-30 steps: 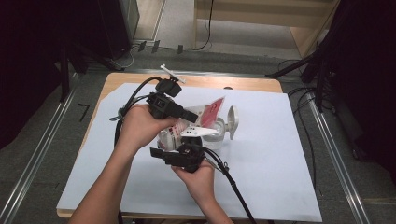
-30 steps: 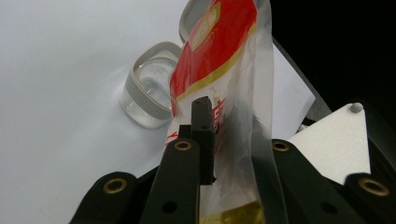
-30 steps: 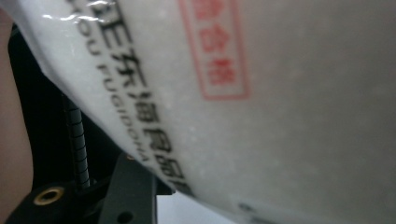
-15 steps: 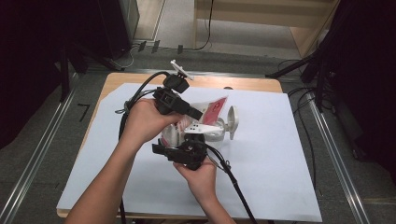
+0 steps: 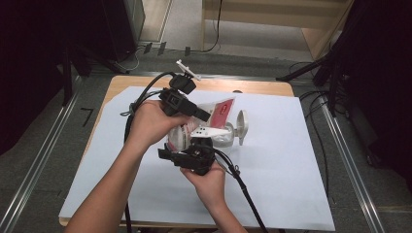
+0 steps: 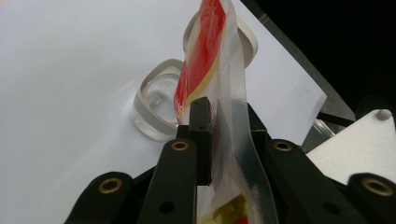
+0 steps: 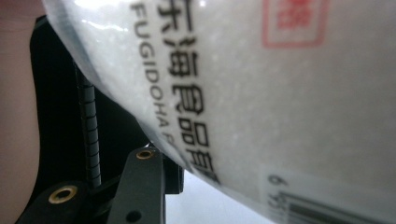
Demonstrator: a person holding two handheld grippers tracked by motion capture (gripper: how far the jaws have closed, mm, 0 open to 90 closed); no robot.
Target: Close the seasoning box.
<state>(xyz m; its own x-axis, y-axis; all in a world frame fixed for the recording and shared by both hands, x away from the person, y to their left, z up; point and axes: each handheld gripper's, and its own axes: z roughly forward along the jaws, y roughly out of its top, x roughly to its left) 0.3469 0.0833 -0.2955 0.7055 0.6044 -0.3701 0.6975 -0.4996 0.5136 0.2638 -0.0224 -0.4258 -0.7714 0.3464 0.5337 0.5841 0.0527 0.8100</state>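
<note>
the plastic pouch (image 6: 219, 70) at the upper middle of the left gripper view is clear with red and pale yellow bands, and in the right gripper view its side (image 7: 261, 93) is translucent white with black lettering, a red stamp-like square at the upper right and a black barcode at the lower right. the grippers (image 5: 194, 112) are black with brass-coloured rivets, and the clear glass jar (image 6: 156, 107) lies on a white sheet (image 5: 291, 160) over a light wooden table (image 5: 262, 87).

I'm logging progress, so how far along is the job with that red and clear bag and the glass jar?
Done: the glass jar is open, its lid beside it on the white sheet. In hand: the left tongs pinch the bag at its top, and the right tongs sit against its white grainy contents. Left: no pouring visible yet.
</note>
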